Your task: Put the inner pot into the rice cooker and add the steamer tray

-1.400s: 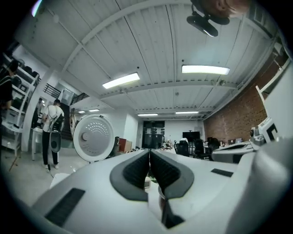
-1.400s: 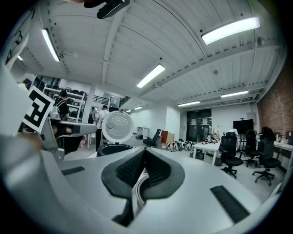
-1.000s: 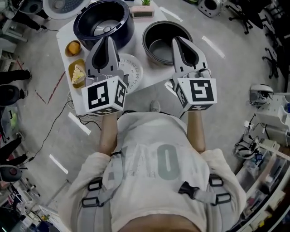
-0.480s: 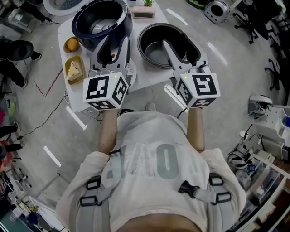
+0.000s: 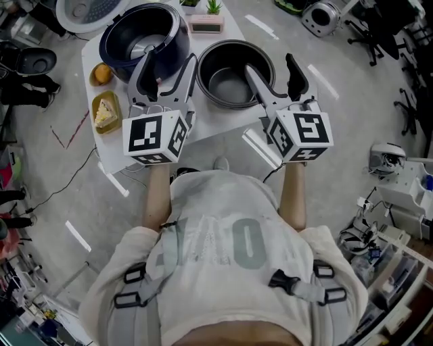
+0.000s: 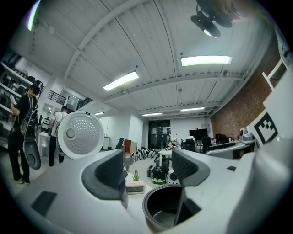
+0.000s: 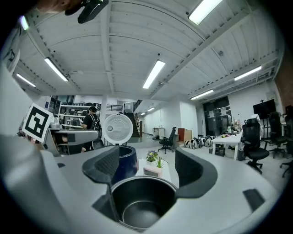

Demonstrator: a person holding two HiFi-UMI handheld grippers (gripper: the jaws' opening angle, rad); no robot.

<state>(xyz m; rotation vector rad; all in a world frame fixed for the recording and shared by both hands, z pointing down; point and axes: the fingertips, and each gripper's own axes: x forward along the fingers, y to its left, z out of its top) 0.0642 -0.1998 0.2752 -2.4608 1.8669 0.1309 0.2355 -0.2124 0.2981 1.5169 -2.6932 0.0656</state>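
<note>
Dark round metal inner pot (image 5: 233, 81) sits on the white counter (image 5: 223, 120); the open dark-blue rice cooker (image 5: 139, 40) is left of the pot. Left tool (image 5: 169, 64) just left of pot, jaws opening, nothing between. Right tool (image 5: 270, 67) at pot's right rim, jaws opening, pads not touching it.

Dark blue rice cooker (image 5: 172, 40), upright, hollow empty, its white perforated lid (image 5: 88, 10) tipped open behind, dark round inner pot (image 5: 233, 78), empty, upright, just right of the rice cooker

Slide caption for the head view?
Left gripper and right gripper, jaws opening, nothing gripped, facing the inner pot beside the open rice cooker.
</note>
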